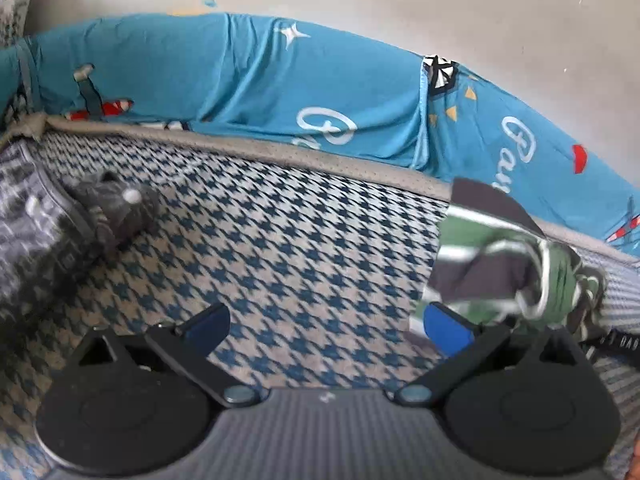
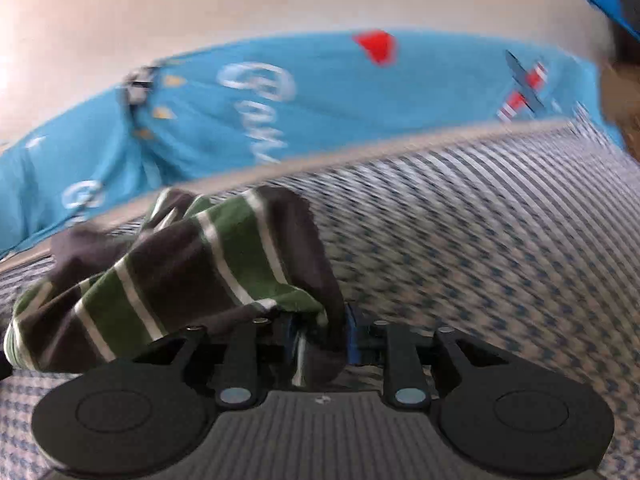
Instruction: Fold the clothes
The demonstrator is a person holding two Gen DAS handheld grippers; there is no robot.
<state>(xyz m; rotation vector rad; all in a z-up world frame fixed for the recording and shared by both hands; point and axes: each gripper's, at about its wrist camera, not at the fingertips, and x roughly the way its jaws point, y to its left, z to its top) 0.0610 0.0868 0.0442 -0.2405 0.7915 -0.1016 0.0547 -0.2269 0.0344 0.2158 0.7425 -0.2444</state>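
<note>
In the left wrist view we see our left gripper [image 1: 326,326] low in the frame with its two blue-padded fingers [image 1: 208,326] spread wide and nothing between them, only the blue-and-cream houndstooth mattress cover [image 1: 304,248] showing through the gap. At the right of that frame a bunched garment with green, dark grey and white stripes [image 1: 516,264] hangs just beyond the right-hand finger, blurred, and we cannot tell whether it touches the pad. At the left edge lies a grey patterned cloth [image 1: 36,232] with a small rolled grey piece [image 1: 120,212] beside it on the cover. Across the upper half runs a bright blue sheet [image 1: 256,80] printed with white script, stars and red shapes, and above it a pale wall [image 1: 400,0]. In the right wrist view our right gripper [image 2: 322,332] sits at the bottom centre with its jaws drawn together, pinching a fold of the striped garment [image 2: 192,264]; the cloth drapes from the pinch up and toward the left of the frame, lifted over the houndstooth cover [image 2: 480,240]. The same blue printed sheet [image 2: 320,92] crosses the upper middle of that frame, all of it smeared with blur, and the pale wall [image 2: 280,0] fills the top.
</note>
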